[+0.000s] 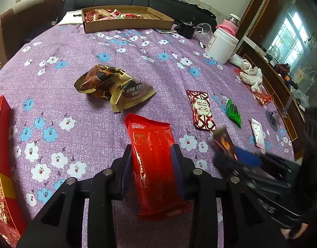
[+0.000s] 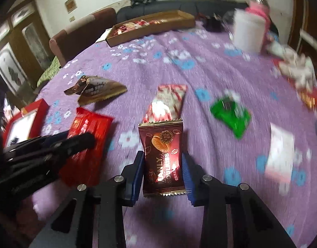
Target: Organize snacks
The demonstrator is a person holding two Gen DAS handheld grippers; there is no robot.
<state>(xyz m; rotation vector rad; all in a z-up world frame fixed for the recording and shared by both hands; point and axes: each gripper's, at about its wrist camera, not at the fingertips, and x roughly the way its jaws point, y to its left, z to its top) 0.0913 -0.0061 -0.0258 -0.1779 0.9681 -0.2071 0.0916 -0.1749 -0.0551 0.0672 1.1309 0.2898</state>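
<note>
Your left tongs (image 1: 152,163) are clamped on the long red foil snack packet (image 1: 156,165), and your right tongs (image 2: 162,173) grip the small brown cookie wrapper (image 2: 162,157) — both just above the purple flowered surface (image 1: 86,47). Keep each squeeze gentle and lift straight up, well apart, before heading for the flat cardboard tray (image 1: 125,23) at the far edge — the foil looks slippery.

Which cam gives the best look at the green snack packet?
Left wrist: the green packet is sharp there, lying on the purple tablecloth to the right of the red-and-white packet, though small and narrow. In the right wrist view the green packet is larger and nearer centre, but motion-blurred, so print and edges are unreadable.
</note>
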